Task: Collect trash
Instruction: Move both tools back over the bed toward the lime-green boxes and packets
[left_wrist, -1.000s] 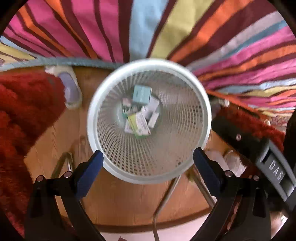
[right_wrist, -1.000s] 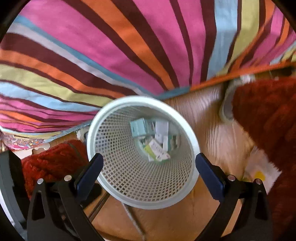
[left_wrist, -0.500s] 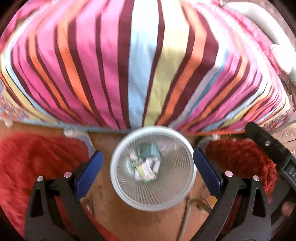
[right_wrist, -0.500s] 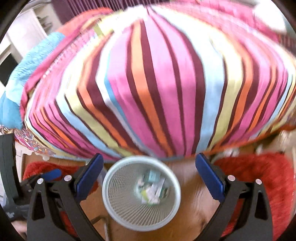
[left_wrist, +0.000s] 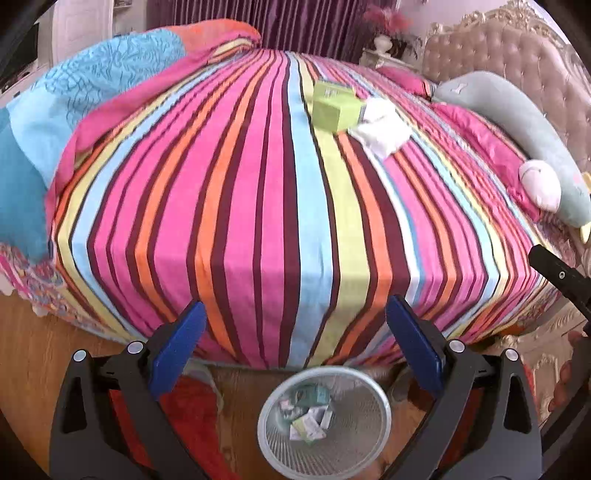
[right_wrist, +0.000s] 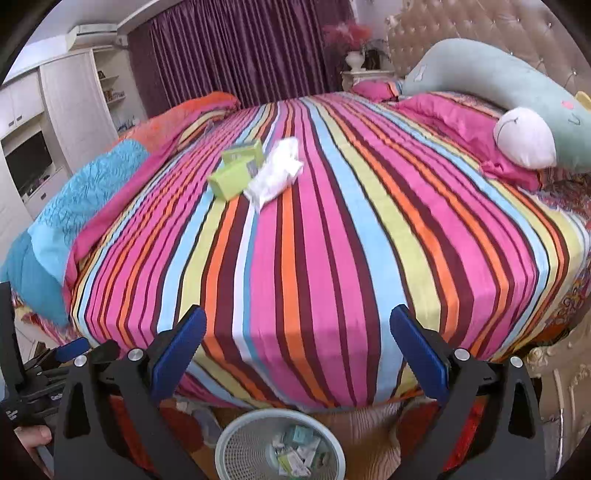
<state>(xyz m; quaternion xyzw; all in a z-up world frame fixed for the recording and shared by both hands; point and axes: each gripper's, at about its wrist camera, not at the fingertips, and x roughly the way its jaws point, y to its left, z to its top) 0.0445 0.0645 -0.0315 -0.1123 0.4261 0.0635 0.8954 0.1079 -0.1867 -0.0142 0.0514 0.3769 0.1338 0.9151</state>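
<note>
- My left tongs (left_wrist: 295, 347) and my right tongs (right_wrist: 297, 352) are both released, nothing between the blue pads.
- The remaining trash — two light-green cardboard boxes (right_wrist: 236, 171) and a crumpled white tissue (right_wrist: 275, 173) — lies at 11 o'clock, far up the striped bedsheet (right_wrist: 314, 258).
- The tissue touches one box, so a careless pinch may drag both.
- The soft sheet may be caught together with the tissue.
- The white mesh waste basket (right_wrist: 236, 430) stands at 6 o'clock on the floor, well apart — a weak grip could drop things on the way.

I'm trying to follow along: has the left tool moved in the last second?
Yes. The left tool has lifted and pulled back from the wastebasket, which now looks small and low in its view, with the striped bed filling the view.
</note>
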